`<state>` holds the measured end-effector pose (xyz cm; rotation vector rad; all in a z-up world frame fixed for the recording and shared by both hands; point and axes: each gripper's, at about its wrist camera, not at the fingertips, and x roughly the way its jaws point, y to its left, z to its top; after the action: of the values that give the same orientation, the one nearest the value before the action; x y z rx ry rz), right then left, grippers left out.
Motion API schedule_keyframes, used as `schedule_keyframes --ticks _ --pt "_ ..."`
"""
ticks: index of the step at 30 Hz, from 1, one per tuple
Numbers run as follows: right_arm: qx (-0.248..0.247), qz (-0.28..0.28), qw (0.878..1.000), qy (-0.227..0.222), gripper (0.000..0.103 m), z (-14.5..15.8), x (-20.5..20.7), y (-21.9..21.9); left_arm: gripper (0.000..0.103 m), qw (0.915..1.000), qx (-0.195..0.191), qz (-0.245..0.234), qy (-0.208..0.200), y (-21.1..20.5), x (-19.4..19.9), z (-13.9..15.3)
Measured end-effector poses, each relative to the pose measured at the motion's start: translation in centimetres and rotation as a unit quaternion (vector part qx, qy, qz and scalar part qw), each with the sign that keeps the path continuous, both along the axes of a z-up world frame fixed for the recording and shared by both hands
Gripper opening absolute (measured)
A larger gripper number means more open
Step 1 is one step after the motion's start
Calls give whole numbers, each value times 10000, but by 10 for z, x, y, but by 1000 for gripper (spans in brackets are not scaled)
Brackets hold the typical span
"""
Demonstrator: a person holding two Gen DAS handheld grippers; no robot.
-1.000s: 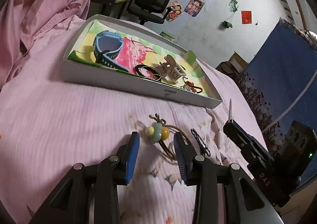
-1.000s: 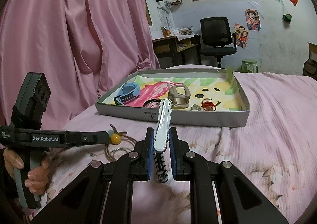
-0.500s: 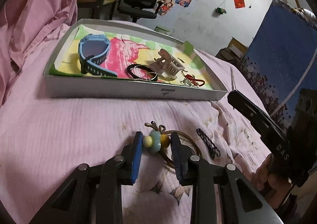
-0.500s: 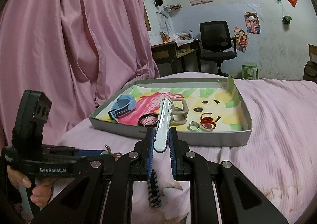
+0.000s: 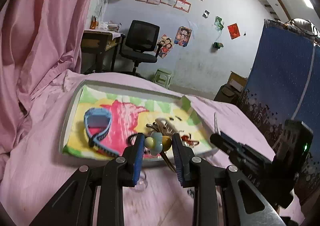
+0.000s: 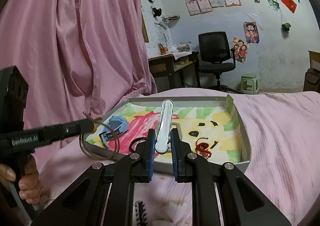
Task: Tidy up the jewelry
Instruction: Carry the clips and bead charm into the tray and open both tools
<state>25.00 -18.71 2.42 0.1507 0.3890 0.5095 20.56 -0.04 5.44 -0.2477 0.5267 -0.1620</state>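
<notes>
Blue-padded left gripper (image 5: 158,143) level over tray (image 5: 68,118)

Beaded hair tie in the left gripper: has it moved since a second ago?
Yes. The beaded hair tie, clamped in the left gripper, has left the bedspread and now hangs at the tray's near rim.

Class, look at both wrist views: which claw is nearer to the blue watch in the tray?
Left. The left claw, shut on the beaded hair tie, hangs just beside the blue watch. The right claw, holding the white hair clip, sits further along the tray's near rim.
</notes>
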Motion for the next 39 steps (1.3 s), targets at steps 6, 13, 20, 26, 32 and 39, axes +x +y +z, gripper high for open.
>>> schedule_keyframes --ticks 6,13,20,26,32,39 --pt "-15 -117 9999 -2 14 -3 20 4 26 9997 61 213 -69 0 26 -4" --pt "-227 -274 9993 108 14 -11 47 14 26 9982 244 522 162 -2 64 -21" --pt "-311 -331 9958 793 14 -32 67 14 27 9927 203 606 1020 3 91 -50" --pt "-385 -346 9929 1075 14 -41 69 14 27 9873 248 635 1433 4 97 -61" --pt "-352 -464 9916 1158 40 -40 67 8 28 9876 347 618 1402 3 85 -56" --pt "-186 -701 9950 687 58 -20 38 -8 69 9938 238 775 757 9 52 -32"
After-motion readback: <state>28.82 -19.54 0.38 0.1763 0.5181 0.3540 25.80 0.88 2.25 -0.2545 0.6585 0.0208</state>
